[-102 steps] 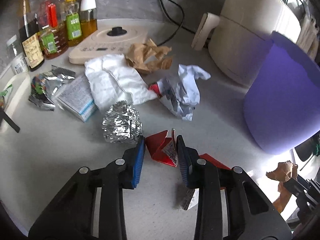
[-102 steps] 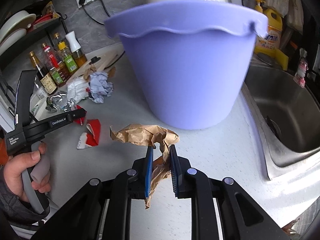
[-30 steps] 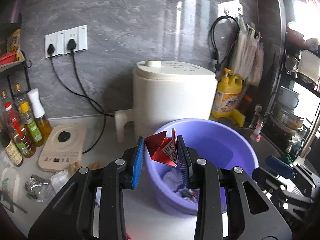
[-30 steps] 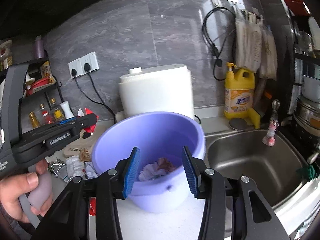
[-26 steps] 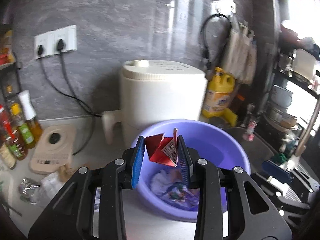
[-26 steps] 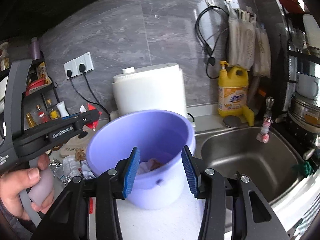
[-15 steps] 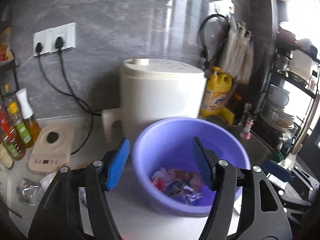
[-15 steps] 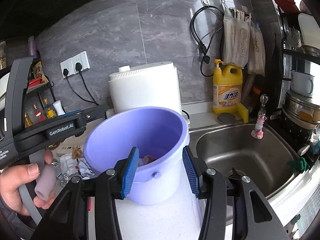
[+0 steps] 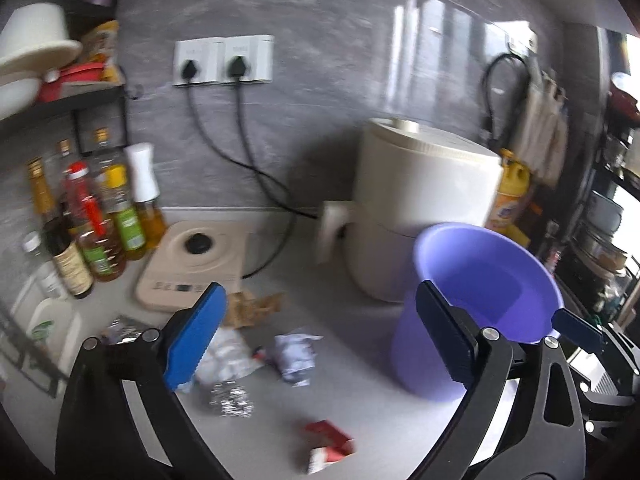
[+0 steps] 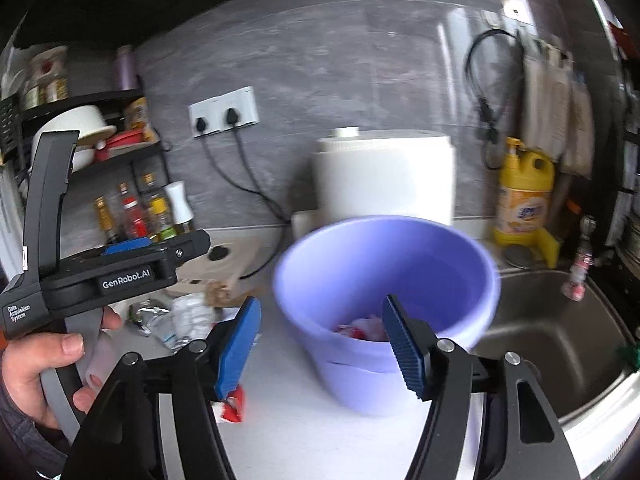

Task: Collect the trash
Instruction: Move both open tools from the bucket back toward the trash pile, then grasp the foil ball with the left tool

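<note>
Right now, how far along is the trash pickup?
Done: some crumpled pieces lie inside the purple plastic bucket. In hand: nothing; the left gripper and right gripper have just been opening, jaws wide and empty. Left on the grey countertop: torn red carton scrap, crushed foil ball, crumpled white-blue paper, white wrapper, brown paper wad.

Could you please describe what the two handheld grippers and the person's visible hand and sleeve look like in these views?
Both the left gripper and the right gripper have black frames with silver screws and ribbed blue finger pads. The left one's black body carries white "GenRobot.AI" and "Data Acquisition System" lettering and a grey handle. The hand holding it is bare, with a dark sleeve at the wrist. No cables show.
</note>
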`<state>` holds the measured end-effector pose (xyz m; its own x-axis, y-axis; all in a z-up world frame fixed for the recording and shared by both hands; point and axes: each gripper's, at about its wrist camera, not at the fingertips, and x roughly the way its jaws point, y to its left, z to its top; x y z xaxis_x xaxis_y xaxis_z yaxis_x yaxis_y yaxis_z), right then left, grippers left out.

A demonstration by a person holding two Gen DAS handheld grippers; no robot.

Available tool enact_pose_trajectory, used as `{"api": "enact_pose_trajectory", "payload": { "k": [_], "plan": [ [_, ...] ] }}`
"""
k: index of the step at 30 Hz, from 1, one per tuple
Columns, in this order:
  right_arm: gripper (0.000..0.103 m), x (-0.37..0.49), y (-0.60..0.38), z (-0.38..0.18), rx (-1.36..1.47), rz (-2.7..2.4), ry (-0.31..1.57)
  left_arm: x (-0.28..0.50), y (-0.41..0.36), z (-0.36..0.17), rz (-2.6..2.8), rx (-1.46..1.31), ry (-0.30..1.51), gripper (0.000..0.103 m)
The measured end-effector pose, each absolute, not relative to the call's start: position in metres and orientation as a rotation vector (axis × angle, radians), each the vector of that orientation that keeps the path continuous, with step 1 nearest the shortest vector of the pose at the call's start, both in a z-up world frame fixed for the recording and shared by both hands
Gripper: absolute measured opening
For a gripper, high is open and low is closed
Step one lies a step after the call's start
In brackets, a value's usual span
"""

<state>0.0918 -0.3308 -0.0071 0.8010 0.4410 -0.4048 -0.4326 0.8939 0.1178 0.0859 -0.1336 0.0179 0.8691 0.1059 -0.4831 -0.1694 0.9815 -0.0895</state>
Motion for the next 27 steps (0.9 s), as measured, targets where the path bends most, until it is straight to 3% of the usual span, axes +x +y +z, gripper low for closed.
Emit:
{"api": "enact_pose_trajectory", "payload": {
  "k": [8,21,27],
  "plan": [
    [0.066,0.087,-0.284,-0.007,-0.014,0.582,0.443,0.054,-0.089,0.017,0.271,-0.16,0.491,0.096],
    [0.087,0.079,-0.231,-0.032,-0.054,0.689,0.527,0.015,-0.035,-0.004,0.399,-0.195,0.55,0.097],
    [0.087,0.076,-0.221,-0.051,-0.101,0.687,0.6,0.01,-0.024,-0.026,0.404,-0.235,0.585,0.097]
  ]
}}
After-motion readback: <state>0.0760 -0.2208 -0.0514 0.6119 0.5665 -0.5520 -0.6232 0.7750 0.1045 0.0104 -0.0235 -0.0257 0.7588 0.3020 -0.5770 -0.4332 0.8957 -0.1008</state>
